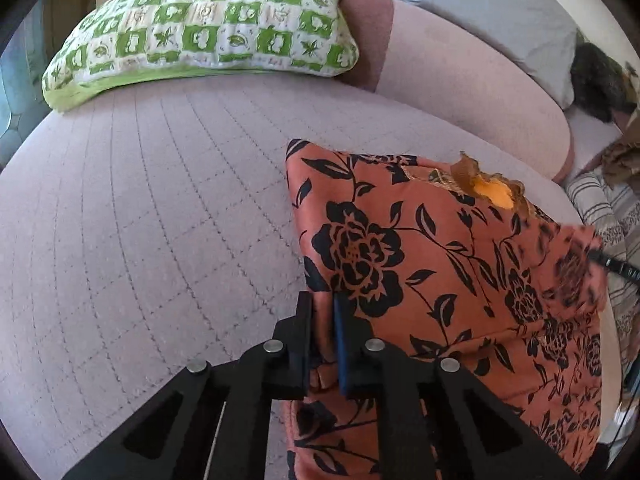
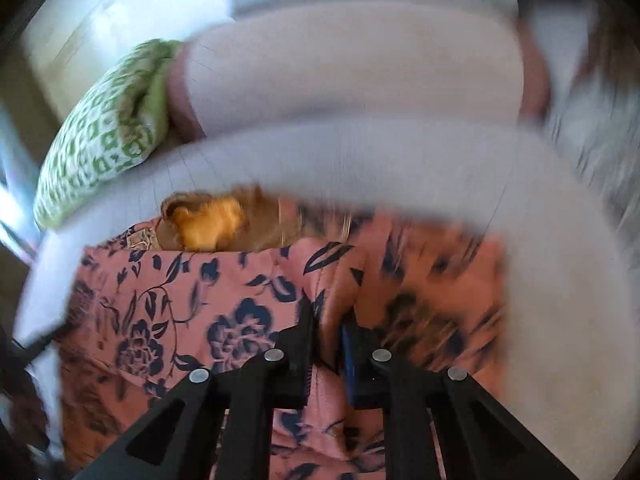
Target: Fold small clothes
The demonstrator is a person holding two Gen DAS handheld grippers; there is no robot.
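Note:
A small salmon-orange garment [image 1: 420, 248] printed with black flowers lies on the quilted lilac bed cover [image 1: 160, 208]. Its neckline with a yellow lining [image 1: 494, 194] points toward the far side. My left gripper [image 1: 324, 304] is shut on the garment's near left edge, fabric pinched between its black fingers. In the blurred right wrist view, my right gripper [image 2: 328, 320] is shut on a fold of the same garment [image 2: 200, 300], with the yellow neckline [image 2: 208, 220] beyond it. At the right edge of the left wrist view, a lifted, blurred corner of cloth [image 1: 572, 268] meets a dark gripper tip.
A green-and-white patterned pillow [image 1: 208, 28] lies at the far left of the bed. A long pink bolster [image 1: 472, 80] runs behind the garment, with a grey pillow [image 1: 500, 8] beyond. Striped and patterned clothes [image 1: 608, 216] are heaped at the right. The quilted cover stretches out to the garment's left.

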